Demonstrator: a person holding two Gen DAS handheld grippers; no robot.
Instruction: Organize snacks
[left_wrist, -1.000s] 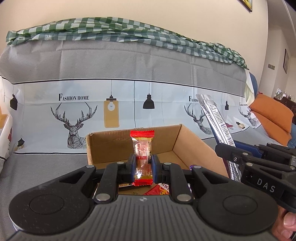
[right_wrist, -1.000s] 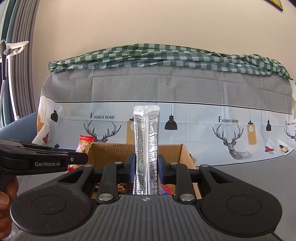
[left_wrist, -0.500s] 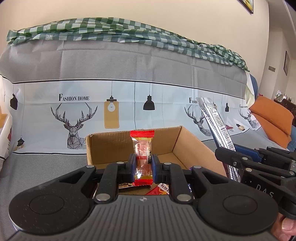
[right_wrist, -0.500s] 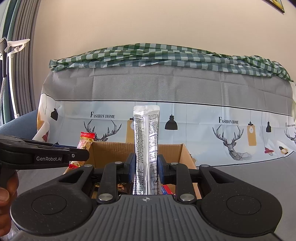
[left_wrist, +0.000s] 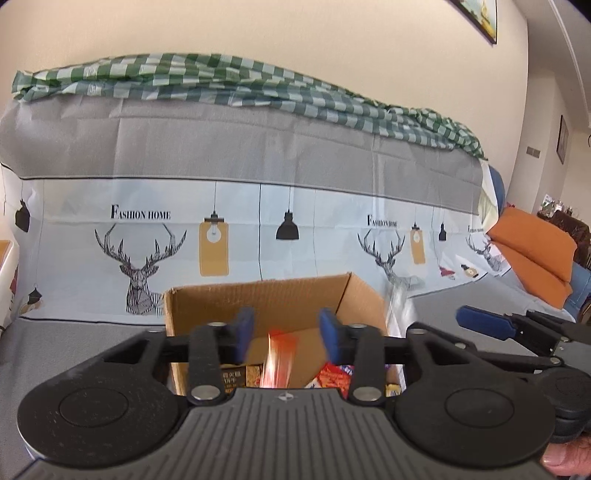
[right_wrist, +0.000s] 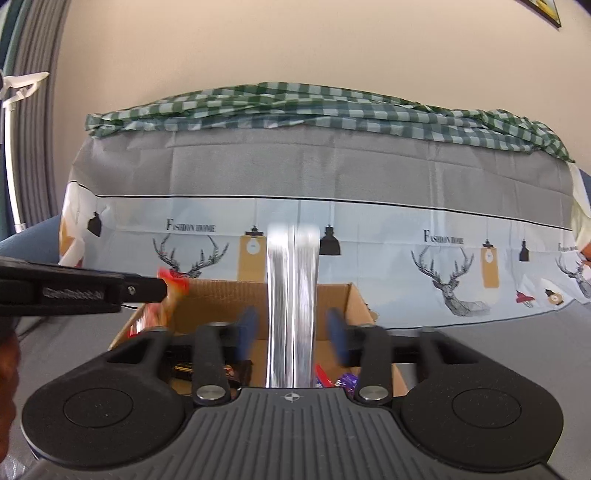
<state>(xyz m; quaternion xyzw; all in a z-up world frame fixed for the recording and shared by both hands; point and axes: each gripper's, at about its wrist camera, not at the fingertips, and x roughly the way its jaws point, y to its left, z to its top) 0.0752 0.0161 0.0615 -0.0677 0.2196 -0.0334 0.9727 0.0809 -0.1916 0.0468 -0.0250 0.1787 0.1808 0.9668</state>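
Observation:
An open cardboard box (left_wrist: 258, 299) stands on the covered sofa seat right ahead of both grippers. My left gripper (left_wrist: 287, 330) is over the box, jaws opening. A red-wrapped candy (left_wrist: 280, 360) is a blur between the blue pads (left_wrist: 243, 332), touching neither and dropping toward the box. My right gripper (right_wrist: 292, 330) is also over the box (right_wrist: 221, 299), jaws opening. A long silver stick packet (right_wrist: 293, 295) stands blurred between its parted pads (right_wrist: 247, 330). The right wrist view shows the left gripper's finger (right_wrist: 81, 291) at the left and the candy (right_wrist: 170, 295) beside it.
Several wrapped snacks (left_wrist: 332, 376) lie in the box. Behind it rises the sofa back under a grey and pale deer-print cover (left_wrist: 258, 166), with a green checked cloth (left_wrist: 221, 81) on top. Orange cushions (left_wrist: 532, 258) lie at far right. A person's thumb (left_wrist: 565, 458) shows bottom right.
Both grippers have gone from shut to open. The red candy has slipped down from the left pads, and the silver packet is loose and blurred between the right pads.

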